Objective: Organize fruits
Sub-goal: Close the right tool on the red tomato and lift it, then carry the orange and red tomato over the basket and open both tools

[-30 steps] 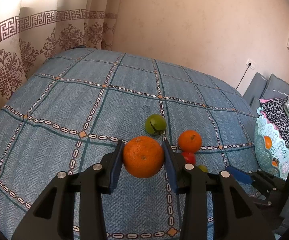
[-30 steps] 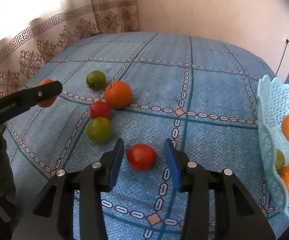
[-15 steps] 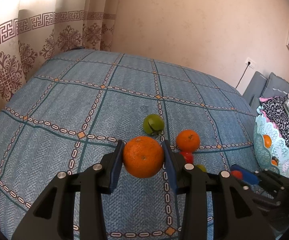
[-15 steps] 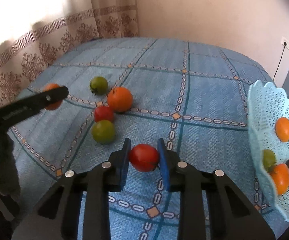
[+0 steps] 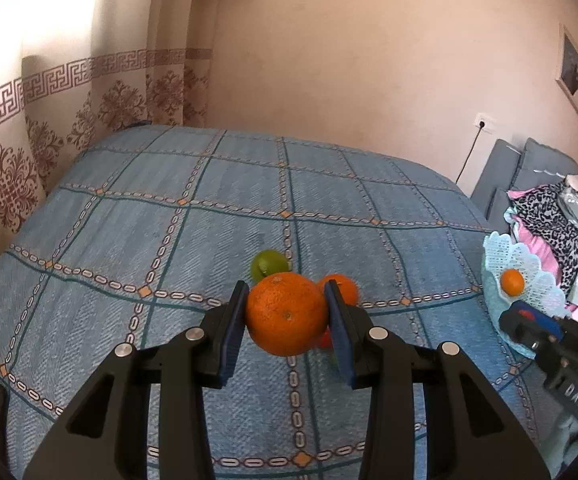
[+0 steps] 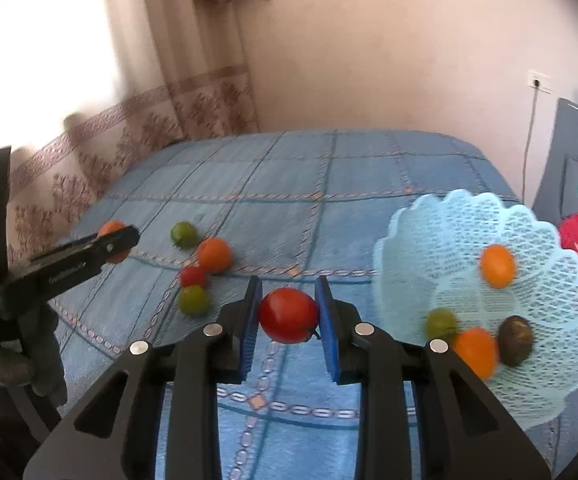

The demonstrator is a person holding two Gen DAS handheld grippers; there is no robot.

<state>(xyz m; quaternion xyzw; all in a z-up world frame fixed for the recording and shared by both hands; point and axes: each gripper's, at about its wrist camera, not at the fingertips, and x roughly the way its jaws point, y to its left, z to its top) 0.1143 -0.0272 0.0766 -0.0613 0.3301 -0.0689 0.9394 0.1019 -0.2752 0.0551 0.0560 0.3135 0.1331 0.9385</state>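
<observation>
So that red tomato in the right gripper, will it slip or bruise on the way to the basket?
The tomato looks smooth and glossy, so it may slip. The right gripper pinches only its sides; firm squeezing could bruise it. It is round, so it would probably roll inside the basket.

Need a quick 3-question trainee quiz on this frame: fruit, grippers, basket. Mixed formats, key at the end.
1. True or false: the right gripper is shut on a red tomato.
2. What does the left gripper hold?
A. a green fruit
B. a large orange
C. nothing
3. Fill in: in the right wrist view, the light blue basket holds ___ pieces of fruit.

Key
1. True: both blue pads press its sides.
2. B: the large orange sits clamped between the pads.
3. Four: two orange, one green, one dark brown.
</observation>
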